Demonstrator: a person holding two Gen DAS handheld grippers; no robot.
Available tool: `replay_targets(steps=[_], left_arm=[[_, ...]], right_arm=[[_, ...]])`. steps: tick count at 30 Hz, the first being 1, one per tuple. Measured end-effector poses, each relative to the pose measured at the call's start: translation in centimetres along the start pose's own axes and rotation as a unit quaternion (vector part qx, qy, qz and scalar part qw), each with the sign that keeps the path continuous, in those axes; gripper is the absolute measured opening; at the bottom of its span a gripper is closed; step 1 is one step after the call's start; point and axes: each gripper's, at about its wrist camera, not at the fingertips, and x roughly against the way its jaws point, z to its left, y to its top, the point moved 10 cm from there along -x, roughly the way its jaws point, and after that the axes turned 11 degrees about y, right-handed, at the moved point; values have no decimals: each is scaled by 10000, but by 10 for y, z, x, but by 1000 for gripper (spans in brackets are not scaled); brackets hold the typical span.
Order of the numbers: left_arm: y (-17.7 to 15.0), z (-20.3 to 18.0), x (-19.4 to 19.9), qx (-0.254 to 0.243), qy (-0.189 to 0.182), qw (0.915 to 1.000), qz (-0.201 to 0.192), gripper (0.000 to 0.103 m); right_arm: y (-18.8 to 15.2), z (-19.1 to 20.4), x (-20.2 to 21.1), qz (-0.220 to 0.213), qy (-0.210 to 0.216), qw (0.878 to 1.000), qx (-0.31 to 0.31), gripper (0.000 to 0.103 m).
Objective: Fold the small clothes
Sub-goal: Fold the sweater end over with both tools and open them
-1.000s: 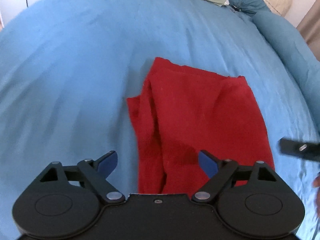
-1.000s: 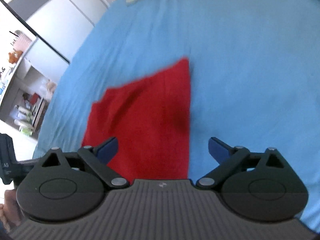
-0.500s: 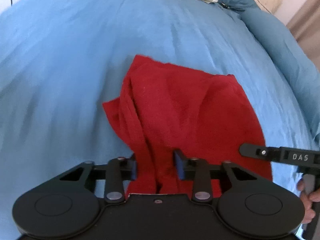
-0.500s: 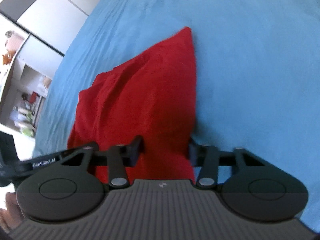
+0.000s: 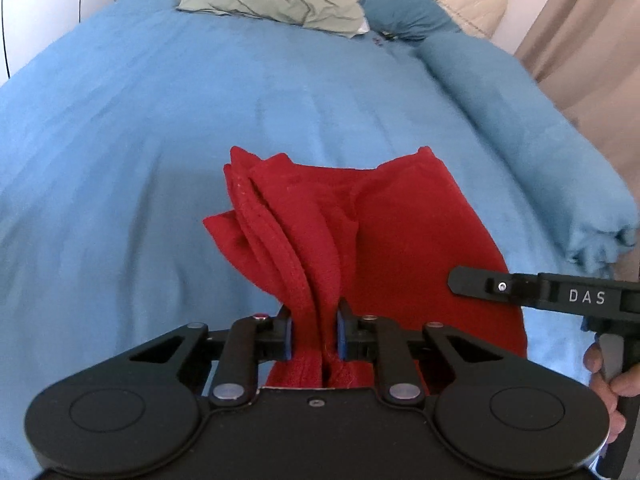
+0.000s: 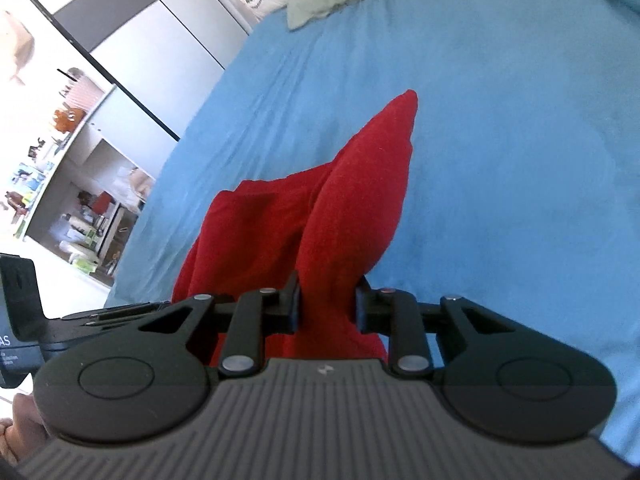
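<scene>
One red garment, near edge hidden behind grippers; left gripper and right gripper each clamped on it over blue bedsheet.

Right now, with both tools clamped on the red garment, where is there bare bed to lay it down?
The left tool and right tool both pinch the red garment. Bare blue bedspread lies left of it and beyond it, up to the green pillow. Crowded: the bunched blue duvet runs along its right.
</scene>
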Motion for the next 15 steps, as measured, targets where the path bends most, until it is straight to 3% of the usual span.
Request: replay_targets(steps=[7,11,13,15], left_arm=[[-71,-62,13,-310,124,9990,290,21],[-110,-77,-8,-464,326,9968,562,21],[-123,-80,-18,-722,610,9940,553,22],[-133,-76,-25,-924,861,9910,440,33]], right_arm=[[-52,-22,90,187,-182,9996,-102,40],[-96,-54,114,326,-276,9986,-299,40],[-115,-72,116,333,-354,9984,-303,40],[-133,-92,118,308,-544,9980,-131,41]])
